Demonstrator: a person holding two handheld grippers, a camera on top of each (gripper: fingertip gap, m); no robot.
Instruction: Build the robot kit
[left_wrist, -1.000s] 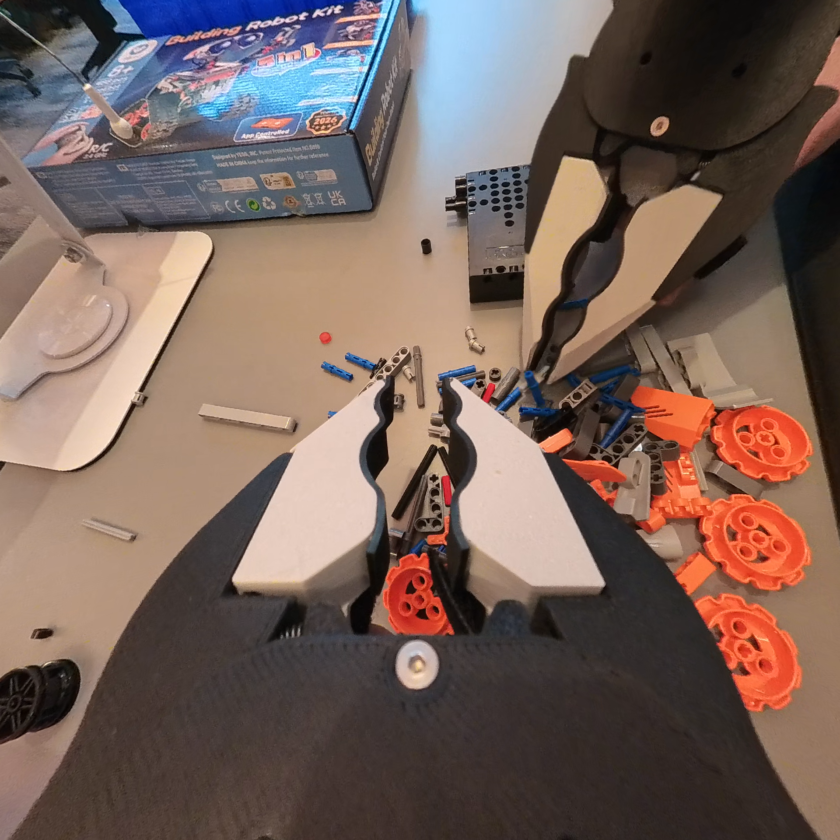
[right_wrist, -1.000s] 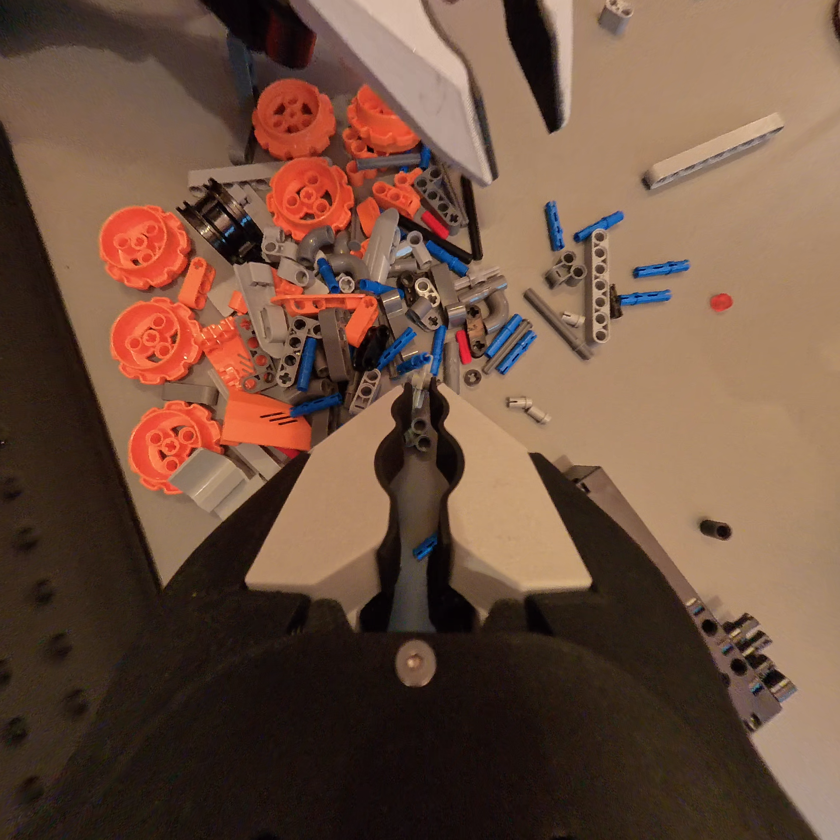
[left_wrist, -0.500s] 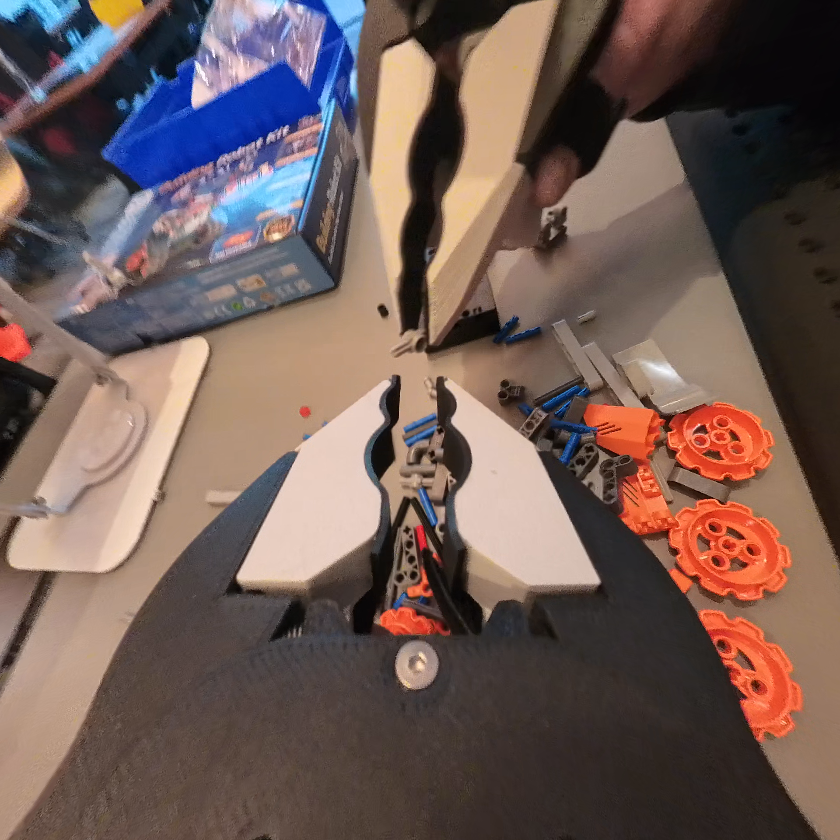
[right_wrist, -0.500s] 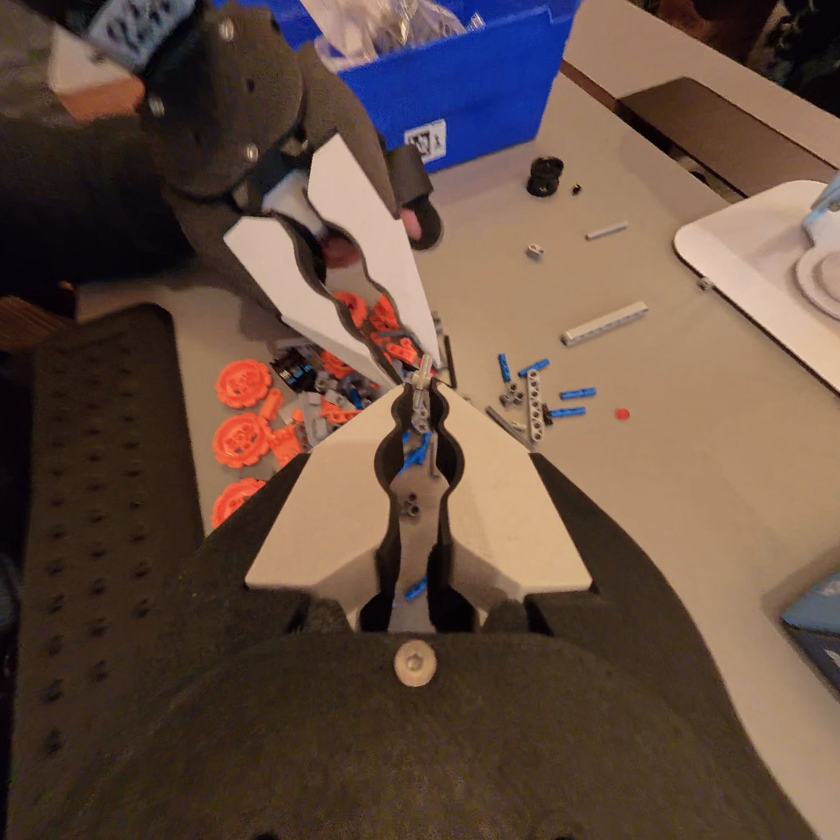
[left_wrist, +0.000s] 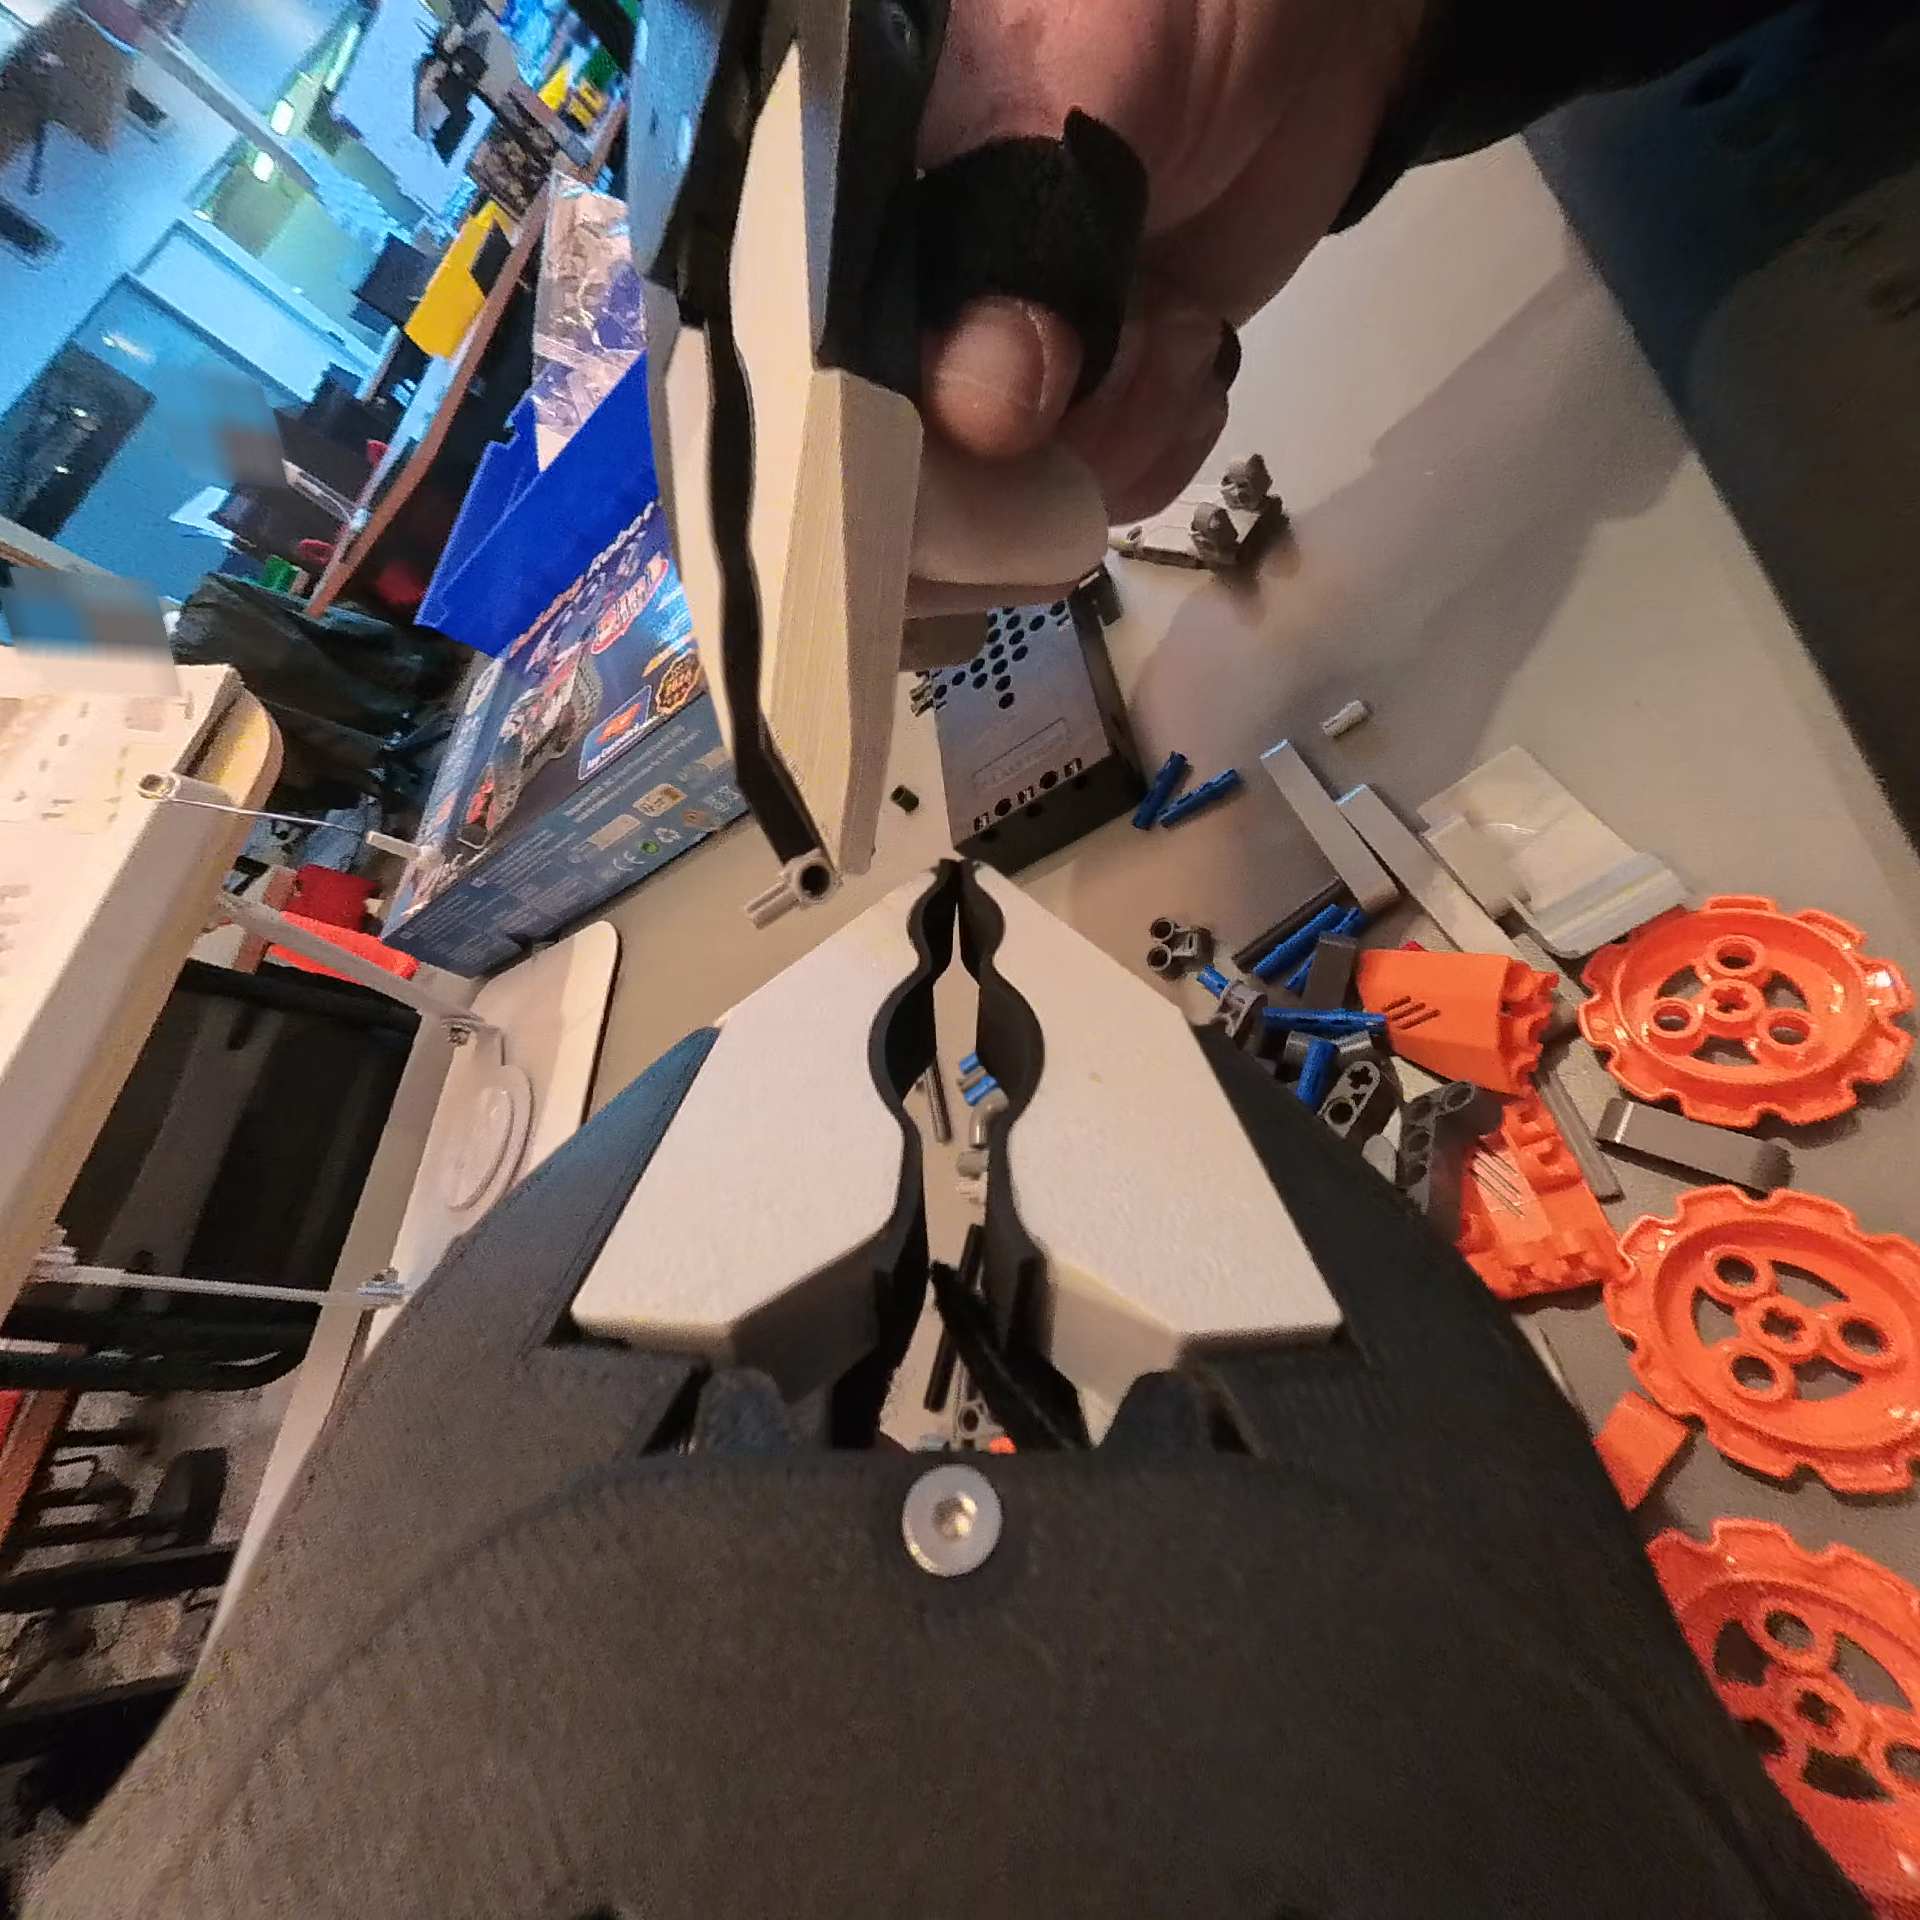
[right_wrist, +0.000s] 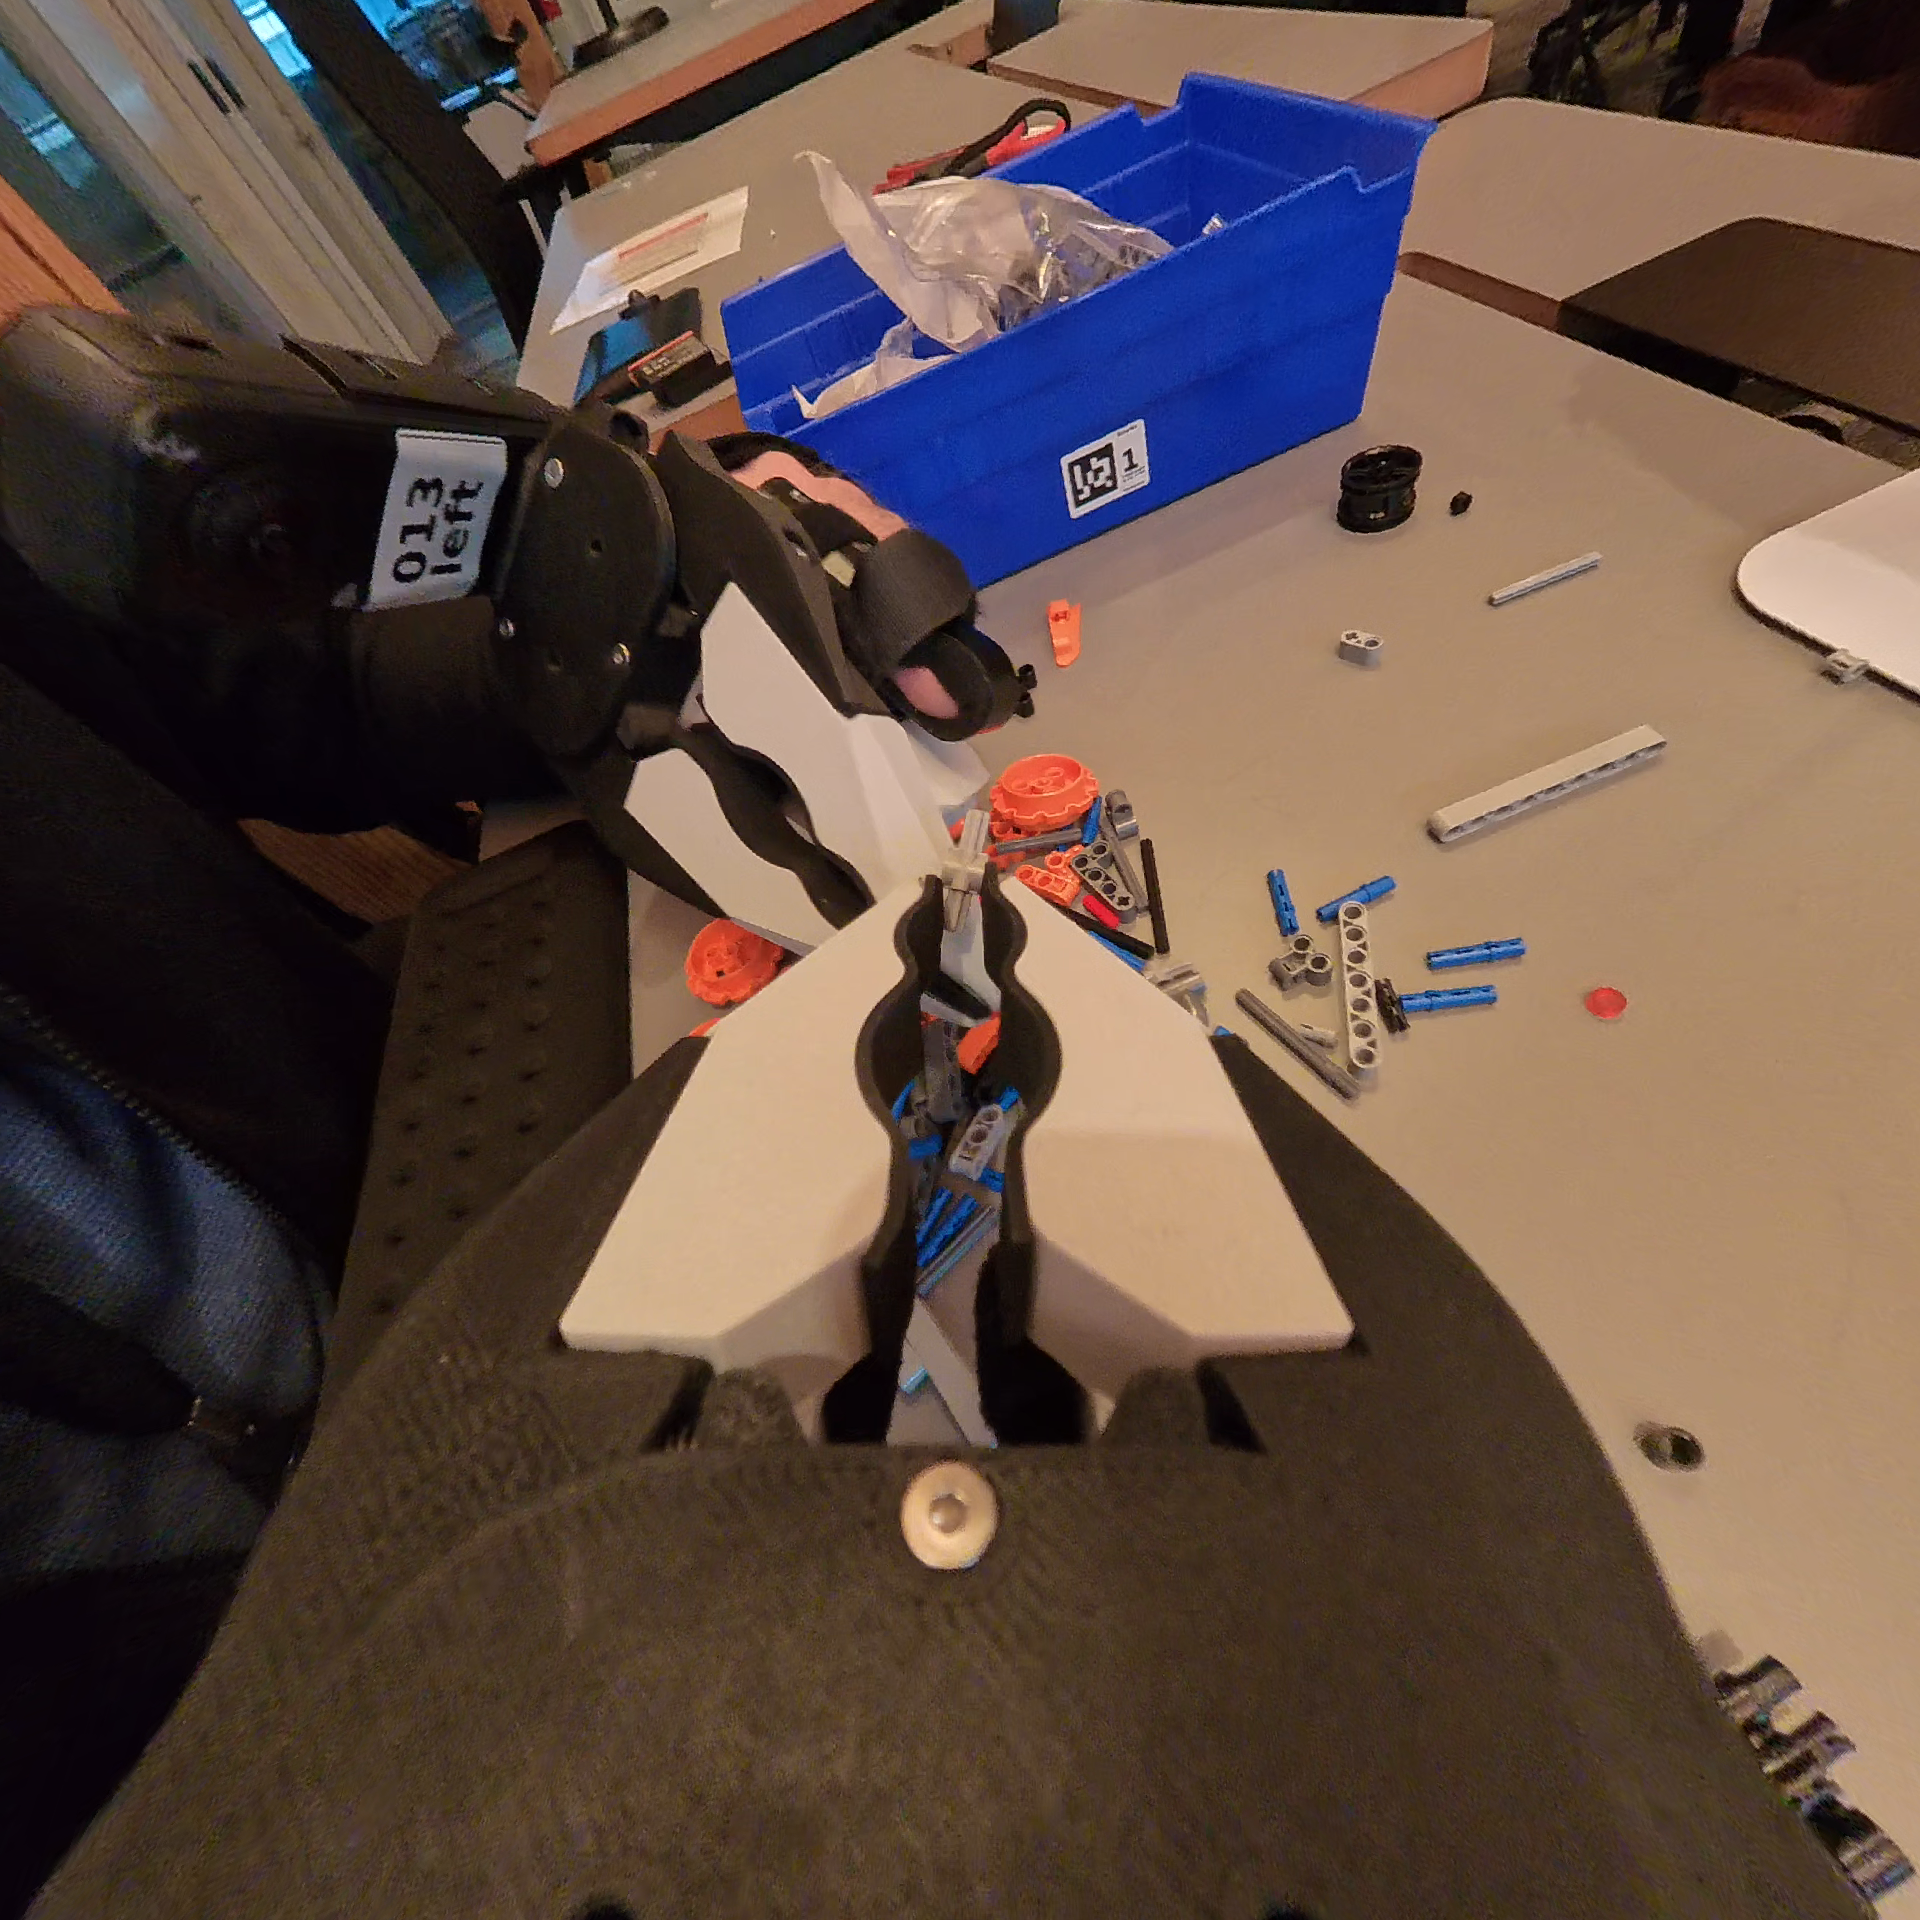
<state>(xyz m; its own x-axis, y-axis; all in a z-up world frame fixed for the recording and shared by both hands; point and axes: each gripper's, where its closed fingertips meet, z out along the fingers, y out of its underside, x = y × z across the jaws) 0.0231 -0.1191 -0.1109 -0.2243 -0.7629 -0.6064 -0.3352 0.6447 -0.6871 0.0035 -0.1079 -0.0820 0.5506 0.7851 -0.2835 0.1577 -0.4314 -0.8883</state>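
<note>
Nearest, the right hand-held gripper (right_wrist: 961, 896) is raised above the tabletop (right_wrist: 1558, 1195), its tips clenched on a small light-grey connector piece (right_wrist: 966, 868) that juts out past them. In the left wrist view the same piece (left_wrist: 792, 891) hangs at the right hand-held gripper's (left_wrist: 821, 868) tips, clear of the surface. The left hand-held gripper (left_wrist: 958, 881) is pressed closed, tips meeting; whether anything sits between them cannot be told. It lies just beside the connector piece, not touching it. A hand (left_wrist: 1101, 239) with a black strap over one finger grips the right tool.

Below both tools lies a loose heap of building parts (right_wrist: 1091, 883): blue pins (right_wrist: 1475, 953), grey beams, a small red stud (right_wrist: 1606, 1002) apart to one side, and a long grey beam (right_wrist: 1546, 783) lying alone. Three orange toothed wheels (left_wrist: 1766, 1340) lie in a row near the tabletop edge, beside an orange panel (left_wrist: 1455, 1013) and grey plates.

Farther back stand a black perforated block (left_wrist: 1023, 748) and a printed blue kit box (left_wrist: 582, 748). A blue bin (right_wrist: 1091, 343) holding crumpled clear bags stands beyond the heap, with a black wheel hub (right_wrist: 1379, 488) near it. A white base plate (right_wrist: 1839, 592) sits at the far edge.
</note>
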